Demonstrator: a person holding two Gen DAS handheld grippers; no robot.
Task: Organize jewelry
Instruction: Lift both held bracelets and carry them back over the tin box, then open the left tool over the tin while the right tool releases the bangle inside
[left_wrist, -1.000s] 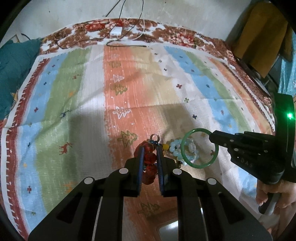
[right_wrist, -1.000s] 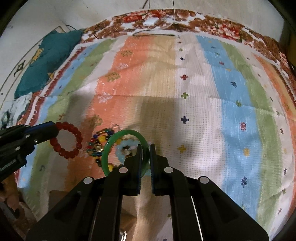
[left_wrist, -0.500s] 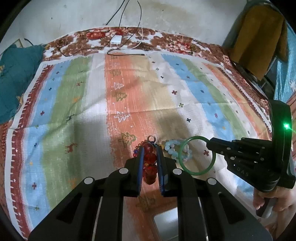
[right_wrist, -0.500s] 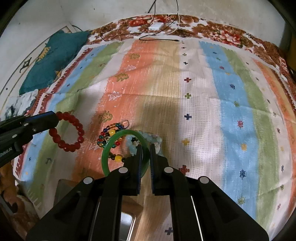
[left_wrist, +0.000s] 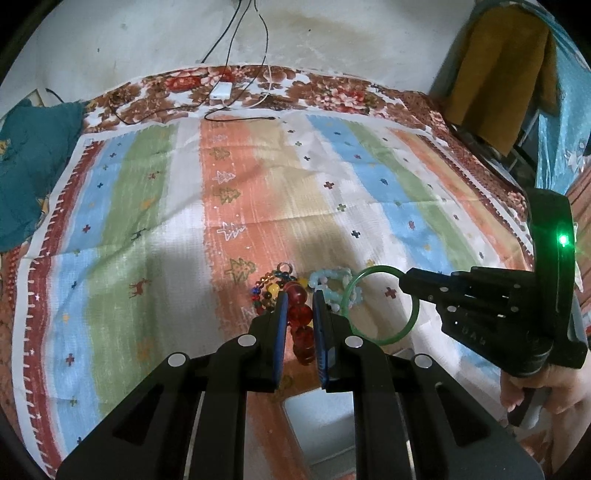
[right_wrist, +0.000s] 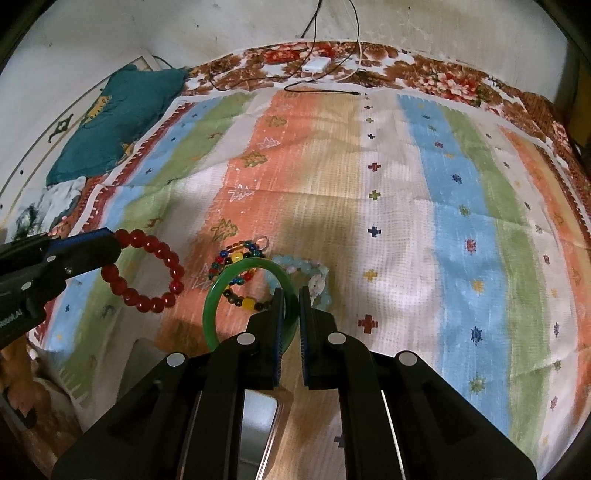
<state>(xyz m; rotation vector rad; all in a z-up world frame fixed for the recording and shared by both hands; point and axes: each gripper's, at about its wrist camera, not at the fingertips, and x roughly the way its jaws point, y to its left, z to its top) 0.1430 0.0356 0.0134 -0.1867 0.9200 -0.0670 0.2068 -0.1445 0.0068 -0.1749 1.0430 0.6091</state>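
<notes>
Left wrist view shows my left gripper (left_wrist: 300, 308) with jaws clenched on the red bead bracelet (left_wrist: 300, 321), while my right gripper (right_wrist: 291, 306) pinches the green bangle (right_wrist: 218, 295). Both hang above the striped blanket (right_wrist: 424, 206), probably bound for the tray (right_wrist: 258, 424) beneath, leaving two bracelets lying there.

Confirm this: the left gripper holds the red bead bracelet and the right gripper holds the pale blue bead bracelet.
Not quite. The right gripper holds the green bangle, as the right wrist view shows; the pale blue bead bracelet lies on the striped cloth. The left gripper does hold the red bead bracelet.
</notes>
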